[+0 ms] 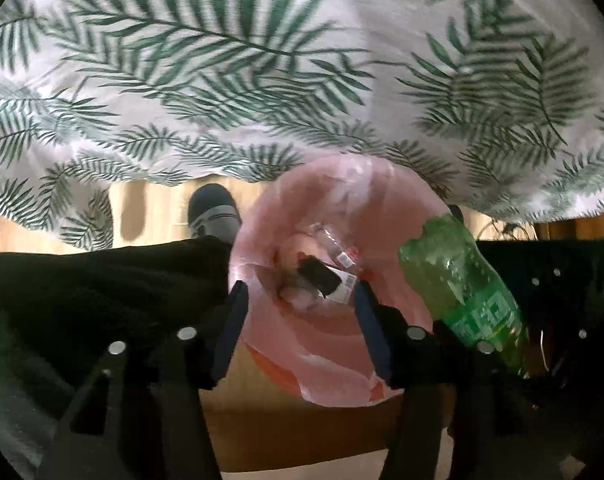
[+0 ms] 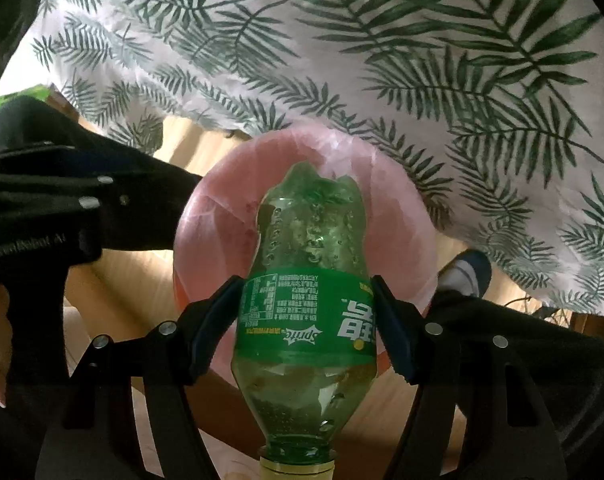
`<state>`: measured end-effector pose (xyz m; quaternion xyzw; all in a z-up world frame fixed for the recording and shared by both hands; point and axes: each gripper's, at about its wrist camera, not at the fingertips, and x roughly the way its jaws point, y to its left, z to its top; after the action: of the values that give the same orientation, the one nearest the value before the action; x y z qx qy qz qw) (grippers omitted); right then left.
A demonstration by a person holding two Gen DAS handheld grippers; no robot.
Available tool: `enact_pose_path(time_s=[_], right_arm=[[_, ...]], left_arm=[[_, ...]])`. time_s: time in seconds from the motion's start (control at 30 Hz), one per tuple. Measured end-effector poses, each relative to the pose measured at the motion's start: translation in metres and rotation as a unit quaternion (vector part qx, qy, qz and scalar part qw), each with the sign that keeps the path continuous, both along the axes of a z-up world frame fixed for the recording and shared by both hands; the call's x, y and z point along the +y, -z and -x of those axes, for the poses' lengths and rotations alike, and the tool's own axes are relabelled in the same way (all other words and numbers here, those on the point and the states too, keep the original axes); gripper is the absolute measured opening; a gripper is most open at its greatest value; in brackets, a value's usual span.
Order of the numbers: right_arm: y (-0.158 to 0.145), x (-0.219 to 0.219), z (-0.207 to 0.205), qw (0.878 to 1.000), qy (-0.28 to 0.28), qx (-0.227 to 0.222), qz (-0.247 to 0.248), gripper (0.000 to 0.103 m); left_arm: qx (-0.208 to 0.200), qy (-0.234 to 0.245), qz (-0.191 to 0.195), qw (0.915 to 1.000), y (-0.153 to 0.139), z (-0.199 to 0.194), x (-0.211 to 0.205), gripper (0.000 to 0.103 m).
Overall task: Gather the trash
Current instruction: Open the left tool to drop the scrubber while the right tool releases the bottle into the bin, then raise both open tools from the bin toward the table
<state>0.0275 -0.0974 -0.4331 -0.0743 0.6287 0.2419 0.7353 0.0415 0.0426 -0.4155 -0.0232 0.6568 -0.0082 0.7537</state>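
1. Right gripper [image 2: 306, 316] is clamping one green Sprite bottle [image 2: 308, 280] at frame centre, over one pink-lined bin [image 2: 222, 216].
2. Left gripper [image 1: 300, 320] is hanging spread, gripping nothing, above bin [image 1: 322, 344].
3. Two shoes [image 1: 214, 212] [image 2: 468, 272] are showing.

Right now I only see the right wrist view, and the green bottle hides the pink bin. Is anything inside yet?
Observer: Yes, the left wrist view shows a clear bottle with a barcode label lying in the pink bin.
Operator: Anything else?
Observer: A dark flat item lies on top of it; I cannot tell what.
Operator: So the green bottle in my right gripper joins them. Is the other gripper carrying something?
Observer: No, the left gripper is open and empty, above the bin's near rim.
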Motion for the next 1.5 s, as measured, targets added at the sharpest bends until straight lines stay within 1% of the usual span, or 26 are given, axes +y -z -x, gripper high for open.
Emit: enact_pose_path(time_s=[0.23,0.33,0.4,0.47,0.5,0.57,0.6,0.67,0.73,0.77,0.8,0.87,0.93,1.07,1.17,1.23,1.27,1.37,1.43,1.47,1.5], right_arm=[[0.007,0.008,-0.002,1.000,-0.011,0.002,0.007,0.068],[0.006,0.010,-0.002,1.000,-0.011,-0.001,0.007,0.071],[0.005,0.011,-0.002,1.000,-0.012,-0.007,0.008,0.075],[0.005,0.010,-0.003,1.000,-0.011,-0.009,0.008,0.078],[0.005,0.010,-0.003,1.000,-0.010,-0.009,0.008,0.078],[0.004,0.009,-0.003,1.000,-0.008,-0.009,0.008,0.078],[0.003,0.009,-0.004,1.000,-0.008,-0.011,0.009,0.078],[0.000,0.008,-0.003,1.000,-0.005,-0.017,0.009,0.081],[-0.006,0.006,-0.003,0.999,0.001,-0.029,0.012,0.085],[-0.009,0.005,-0.003,0.999,0.003,-0.036,0.015,0.088],[-0.013,0.003,-0.004,0.999,0.010,-0.044,0.020,0.090],[-0.021,0.000,-0.004,0.998,0.019,-0.054,0.020,0.093],[-0.031,-0.005,-0.004,0.997,0.027,-0.068,0.015,0.095],[-0.054,-0.011,0.001,0.994,0.030,-0.101,0.022,0.095],[-0.078,-0.015,0.007,0.990,0.029,-0.132,0.030,0.096],[-0.101,-0.020,0.013,0.987,0.028,-0.157,0.034,0.096],[-0.111,-0.021,0.015,0.985,0.029,-0.165,0.036,0.096],[-0.153,-0.029,0.020,0.981,0.034,-0.189,0.028,0.096],[-0.191,-0.038,0.023,0.976,0.045,-0.214,0.005,0.096],[-0.204,-0.040,0.023,0.974,0.050,-0.223,-0.002,0.096],[-0.225,-0.045,0.024,0.969,0.059,-0.241,-0.011,0.096]], left_arm=[[-0.010,-0.011,-0.012,0.9998,-0.005,-0.001,0.006,0.070],[-0.014,-0.016,-0.013,0.9997,-0.006,-0.002,0.008,0.072],[-0.017,-0.023,-0.017,0.9994,-0.006,-0.003,0.009,0.076],[-0.023,-0.027,-0.017,0.9992,-0.006,-0.004,0.011,0.084],[-0.027,-0.030,-0.015,0.9991,-0.007,-0.004,0.012,0.085],[-0.027,-0.032,-0.004,0.9991,-0.008,-0.005,0.011,0.090],[-0.026,-0.030,-0.004,0.9992,-0.008,-0.005,0.010,0.091],[-0.019,-0.023,-0.018,0.9994,-0.007,-0.006,0.007,0.092],[-0.014,-0.009,-0.043,0.9989,-0.008,-0.007,0.003,0.095],[-0.016,0.002,-0.064,0.9978,-0.010,-0.007,-0.001,0.098],[-0.021,0.007,-0.074,0.9970,-0.014,-0.007,-0.002,0.098],[-0.027,0.016,-0.081,0.9962,-0.021,-0.006,-0.005,0.098],[-0.032,0.019,-0.078,0.9962,-0.030,-0.006,-0.005,0.098],[-0.067,0.019,-0.052,0.9962,-0.065,-0.001,-0.005,0.098],[-0.103,0.035,-0.064,0.9920,-0.102,0.005,-0.013,0.098],[-0.130,0.048,-0.076,0.9874,-0.132,0.011,-0.020,0.098],[-0.137,0.051,-0.077,0.9862,-0.142,0.013,-0.022,0.098],[-0.183,0.062,-0.079,0.9780,-0.191,0.022,-0.028,0.098],[-0.215,0.071,-0.081,0.9707,-0.227,0.026,-0.033,0.098],[-0.226,0.073,-0.083,0.9679,-0.240,0.026,-0.034,0.098],[-0.240,0.077,-0.081,0.9643,-0.255,0.027,-0.036,0.098]])
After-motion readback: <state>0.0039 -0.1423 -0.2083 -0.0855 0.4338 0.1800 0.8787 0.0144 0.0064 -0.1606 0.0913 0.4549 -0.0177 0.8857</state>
